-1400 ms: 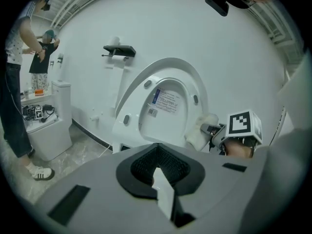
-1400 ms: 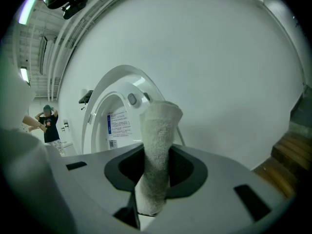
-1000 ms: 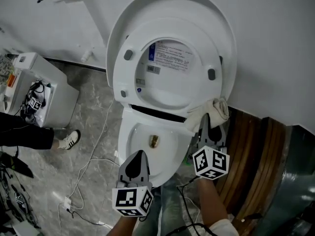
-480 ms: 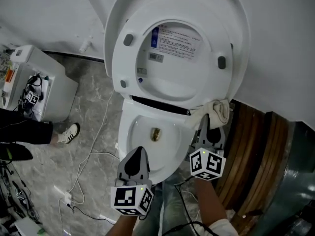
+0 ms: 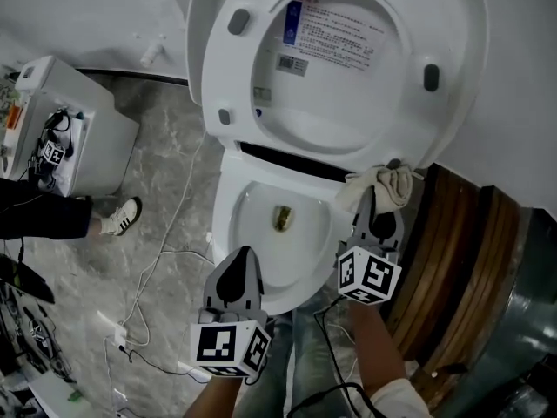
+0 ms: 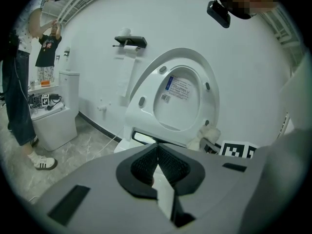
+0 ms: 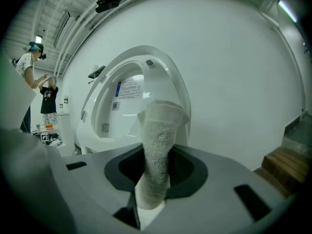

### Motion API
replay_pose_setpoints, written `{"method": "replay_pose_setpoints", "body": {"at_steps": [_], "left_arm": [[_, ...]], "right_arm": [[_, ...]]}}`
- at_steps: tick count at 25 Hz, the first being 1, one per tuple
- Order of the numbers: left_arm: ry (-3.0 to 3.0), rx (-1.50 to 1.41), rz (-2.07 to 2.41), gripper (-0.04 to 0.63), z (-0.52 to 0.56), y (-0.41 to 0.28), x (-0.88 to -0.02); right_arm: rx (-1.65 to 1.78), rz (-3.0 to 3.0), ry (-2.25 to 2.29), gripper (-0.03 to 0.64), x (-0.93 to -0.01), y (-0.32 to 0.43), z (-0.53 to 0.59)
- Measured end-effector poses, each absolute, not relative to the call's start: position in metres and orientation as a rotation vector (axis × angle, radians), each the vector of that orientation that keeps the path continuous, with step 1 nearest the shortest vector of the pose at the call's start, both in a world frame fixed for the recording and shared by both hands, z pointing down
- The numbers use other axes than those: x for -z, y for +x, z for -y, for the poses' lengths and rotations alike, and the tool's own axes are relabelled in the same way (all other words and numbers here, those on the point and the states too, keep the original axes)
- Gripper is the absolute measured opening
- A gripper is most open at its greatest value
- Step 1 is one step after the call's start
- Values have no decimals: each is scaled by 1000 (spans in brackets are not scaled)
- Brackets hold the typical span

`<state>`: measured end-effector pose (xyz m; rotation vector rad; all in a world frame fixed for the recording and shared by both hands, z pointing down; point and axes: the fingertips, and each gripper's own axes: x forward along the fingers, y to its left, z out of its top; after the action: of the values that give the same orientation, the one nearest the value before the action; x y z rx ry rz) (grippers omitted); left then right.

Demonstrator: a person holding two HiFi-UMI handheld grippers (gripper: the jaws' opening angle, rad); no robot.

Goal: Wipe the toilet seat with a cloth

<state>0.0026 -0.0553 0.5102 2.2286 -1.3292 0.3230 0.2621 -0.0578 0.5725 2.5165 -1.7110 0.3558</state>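
1. The toilet seat (image 5: 218, 68) is flipped up against the white wall, so its underside bumpers and label sticker (image 5: 335, 37) face out. The bowl (image 5: 233, 233) sits open below it.
2. The right gripper (image 5: 376, 203) has its jaws clamped on a pale terry cloth (image 5: 385, 184). The cloth pokes up out of the jaws, right at the lower right edge of the raised seat near the hinge. Can't tell if it's actually touching.
3. The left gripper (image 5: 242, 259) is closed tight with nothing in it, over the bowl's front rim.
4. Cables (image 5: 161, 273) trail across the marble floor (image 5: 165, 198) on the left, and a wooden step (image 5: 457, 251) sits right of the toilet.
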Motion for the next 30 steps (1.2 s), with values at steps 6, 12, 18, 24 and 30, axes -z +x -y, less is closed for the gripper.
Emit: {"method": "replay_pose_setpoints", "body": {"at_steps": [6, 12, 18, 24, 30], "left_arm": [[2224, -316, 1333, 10, 57, -6, -520], [2202, -306, 1361, 11, 64, -18, -519], [2200, -285, 1405, 10, 75, -41, -514], [2172, -268, 1459, 11, 85, -69, -493], [2145, -235, 1517, 10, 89, -95, -484]], "right_arm": [[-318, 1711, 2487, 100, -582, 248, 68], [-333, 1728, 2472, 100, -586, 229, 82], [-340, 1757, 2422, 100, -586, 207, 96], [-339, 1799, 2365, 100, -580, 177, 109], [-313, 1881, 2327, 100, -570, 140, 139]]}}
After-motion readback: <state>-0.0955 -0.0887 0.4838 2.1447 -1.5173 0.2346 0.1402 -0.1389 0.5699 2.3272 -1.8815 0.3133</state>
